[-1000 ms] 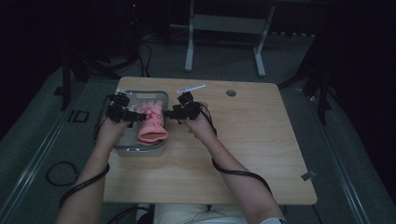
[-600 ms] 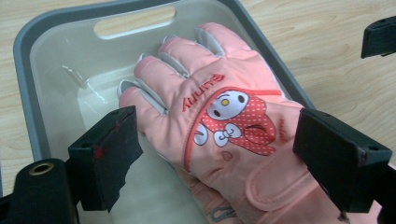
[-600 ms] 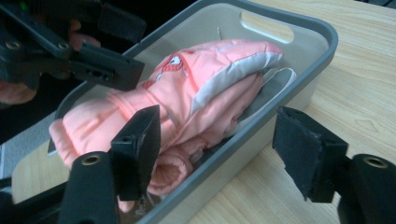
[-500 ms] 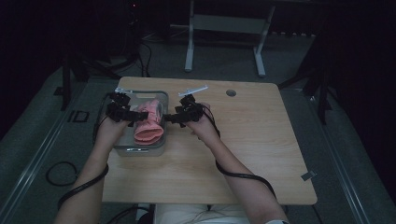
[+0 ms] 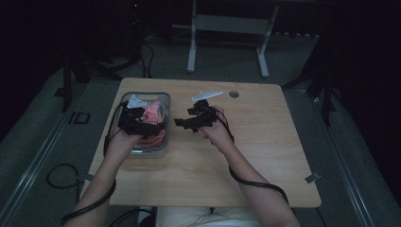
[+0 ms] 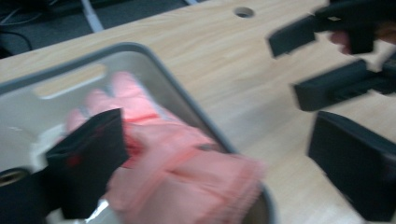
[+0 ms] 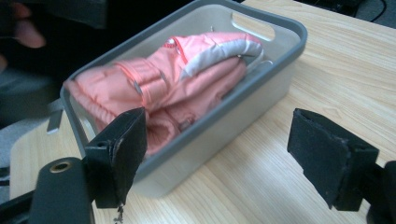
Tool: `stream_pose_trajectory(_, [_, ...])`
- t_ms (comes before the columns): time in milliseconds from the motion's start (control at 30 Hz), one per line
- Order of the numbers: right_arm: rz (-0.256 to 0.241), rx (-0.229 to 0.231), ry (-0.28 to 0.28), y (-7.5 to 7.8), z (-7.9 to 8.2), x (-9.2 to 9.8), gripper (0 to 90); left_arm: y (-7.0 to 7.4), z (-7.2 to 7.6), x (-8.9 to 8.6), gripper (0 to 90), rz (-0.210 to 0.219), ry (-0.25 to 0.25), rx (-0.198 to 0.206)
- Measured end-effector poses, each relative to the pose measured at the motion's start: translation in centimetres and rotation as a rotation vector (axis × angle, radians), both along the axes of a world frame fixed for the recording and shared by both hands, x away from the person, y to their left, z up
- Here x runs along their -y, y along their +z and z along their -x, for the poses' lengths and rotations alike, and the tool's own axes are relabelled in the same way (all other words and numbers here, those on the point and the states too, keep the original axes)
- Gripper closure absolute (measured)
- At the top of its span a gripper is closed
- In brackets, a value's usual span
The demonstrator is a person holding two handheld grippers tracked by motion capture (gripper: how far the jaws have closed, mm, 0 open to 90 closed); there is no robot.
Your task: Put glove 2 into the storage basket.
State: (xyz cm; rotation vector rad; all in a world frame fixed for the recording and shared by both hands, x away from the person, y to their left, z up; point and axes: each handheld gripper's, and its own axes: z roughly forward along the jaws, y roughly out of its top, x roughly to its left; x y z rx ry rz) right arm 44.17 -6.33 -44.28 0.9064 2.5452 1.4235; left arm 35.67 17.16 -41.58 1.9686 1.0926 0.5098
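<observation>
Padded pink fabric jacket (image 7: 177,79) with a grey-white panel sits in a translucent rounded-rectangle plastic bin, grey-rimmed (image 7: 280,25), near the light wood-grain desk's (image 5: 265,142) far-left corner. Long axis runs along the bin. No legible label. Left gripper (image 6: 224,163): jaws spread, one jaw on the jacket. Right gripper (image 7: 233,154): released, beside the bin.

High view: set above the person's side, aimed forward and down; the whole worktop (image 5: 246,156) is taken in from afar. Left gripper view: carried close over the bin (image 6: 187,100), aimed across it. Right gripper view: held low, near the bin's (image 7: 243,100) side. Bin (image 5: 124,101) and glove (image 5: 152,111) are shared by all three.
</observation>
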Motion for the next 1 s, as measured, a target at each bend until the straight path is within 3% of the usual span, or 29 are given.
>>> stream_pose_trajectory(67, [0.006,0.002,0.001,-0.1,0.3,0.5,19.9,0.1,0.7,0.8,1.3,-0.007,-0.016,0.013])
stream_pose_trajectory(167, [0.014,0.016,0.013,-0.4,0.8,1.1,20.0,0.3,1.6,1.9,1.3,0.017,-0.052,0.027])
stream_pose_trajectory(267, [0.02,0.031,0.013,-0.7,1.3,2.0,20.0,0.3,2.7,3.1,1.3,0.024,-0.082,0.07])
stream_pose_trajectory(433, [0.019,0.029,0.012,-1.3,1.8,3.3,20.0,0.0,3.6,4.9,1.3,0.02,-0.138,0.073])
stream_pose_trajectory(533, [0.026,0.031,0.017,-1.5,2.1,3.7,20.0,-0.3,4.0,6.1,1.3,0.039,-0.178,0.065])
stream_pose_trajectory(567, [0.032,0.035,0.021,-1.8,2.4,4.1,20.0,-0.6,4.2,6.9,1.3,0.039,-0.215,0.06])
stream_pose_trajectory(633, [0.035,0.037,0.023,-2.1,2.6,4.6,20.0,-1.0,4.4,7.7,1.3,0.019,-0.239,0.058])
stream_pose_trajectory(933, [0.035,0.047,0.015,-3.2,3.5,6.3,19.9,-2.6,5.0,10.3,1.3,0.03,-0.329,0.033])
stream_pose_trajectory(1000, [0.035,0.049,0.016,-3.3,3.6,6.4,19.9,-2.6,5.0,10.3,1.3,0.03,-0.329,0.033])
